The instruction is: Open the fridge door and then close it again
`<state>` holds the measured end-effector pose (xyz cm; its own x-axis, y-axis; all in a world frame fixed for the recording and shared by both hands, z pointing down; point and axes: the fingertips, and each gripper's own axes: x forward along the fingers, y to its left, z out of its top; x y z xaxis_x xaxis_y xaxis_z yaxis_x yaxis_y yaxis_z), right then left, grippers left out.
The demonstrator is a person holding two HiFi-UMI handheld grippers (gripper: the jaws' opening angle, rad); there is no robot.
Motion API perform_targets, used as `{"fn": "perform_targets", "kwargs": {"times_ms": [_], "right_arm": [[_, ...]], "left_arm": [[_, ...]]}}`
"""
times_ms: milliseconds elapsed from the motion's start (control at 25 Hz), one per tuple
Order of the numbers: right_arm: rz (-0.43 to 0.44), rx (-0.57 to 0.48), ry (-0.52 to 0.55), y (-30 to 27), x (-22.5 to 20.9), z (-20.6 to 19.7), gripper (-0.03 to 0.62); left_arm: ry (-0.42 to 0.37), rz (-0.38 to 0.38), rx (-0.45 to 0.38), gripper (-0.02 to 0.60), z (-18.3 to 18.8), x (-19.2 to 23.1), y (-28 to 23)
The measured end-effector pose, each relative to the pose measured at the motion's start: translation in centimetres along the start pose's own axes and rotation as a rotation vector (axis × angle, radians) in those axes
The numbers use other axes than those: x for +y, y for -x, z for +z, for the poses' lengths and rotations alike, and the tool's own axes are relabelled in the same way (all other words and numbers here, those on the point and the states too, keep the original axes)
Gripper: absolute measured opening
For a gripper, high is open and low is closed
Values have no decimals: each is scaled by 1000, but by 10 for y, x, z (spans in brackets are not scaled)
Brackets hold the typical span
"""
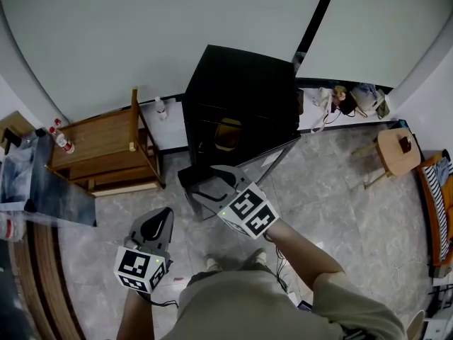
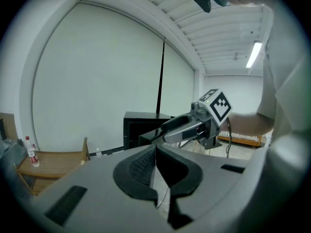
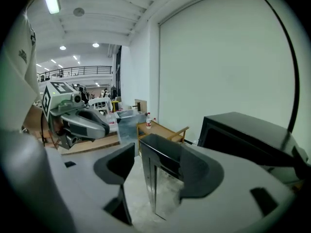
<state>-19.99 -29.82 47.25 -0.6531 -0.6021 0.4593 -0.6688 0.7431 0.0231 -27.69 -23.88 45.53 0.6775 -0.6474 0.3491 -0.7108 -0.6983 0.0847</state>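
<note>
The black fridge (image 1: 241,91) stands against the white wall, and its door (image 1: 265,158) is swung out toward me. My right gripper (image 1: 212,183) is at the door's free end. In the right gripper view the door edge (image 3: 153,178) stands between the jaws of the right gripper (image 3: 158,152). It rests against the right jaw, with a narrow gap to the left one. My left gripper (image 1: 161,224) hangs lower left, away from the fridge. In its own view the left gripper (image 2: 155,149) is shut on nothing and looks toward the fridge (image 2: 141,123).
A low wooden shelf unit (image 1: 106,147) stands left of the fridge, with a bottle (image 1: 64,140) on it. A grey table (image 1: 42,183) is at the far left. A round wooden stool (image 1: 396,151) and clutter (image 1: 347,101) by the wall lie to the right.
</note>
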Motion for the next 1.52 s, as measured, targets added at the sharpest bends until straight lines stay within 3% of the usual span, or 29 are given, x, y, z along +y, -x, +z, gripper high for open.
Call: {"fn": "perform_targets", "kwargs": {"times_ms": [440,920,1240,1520], "right_arm": [[-10,27,10,-31,-28,10,279],[-18,41,-39,-53,-56,22,279],[-58,87,26,-68,-71,23,279],[-108,79,3,-75,-96,28,205]], "left_arm": [[9,25,27,8,-3,15,-2],[-27,61,-69,8,43,47,-44],[-51,63,-115,8,71,68,-75],[-40,65,-124,8,79,79,-97]]}}
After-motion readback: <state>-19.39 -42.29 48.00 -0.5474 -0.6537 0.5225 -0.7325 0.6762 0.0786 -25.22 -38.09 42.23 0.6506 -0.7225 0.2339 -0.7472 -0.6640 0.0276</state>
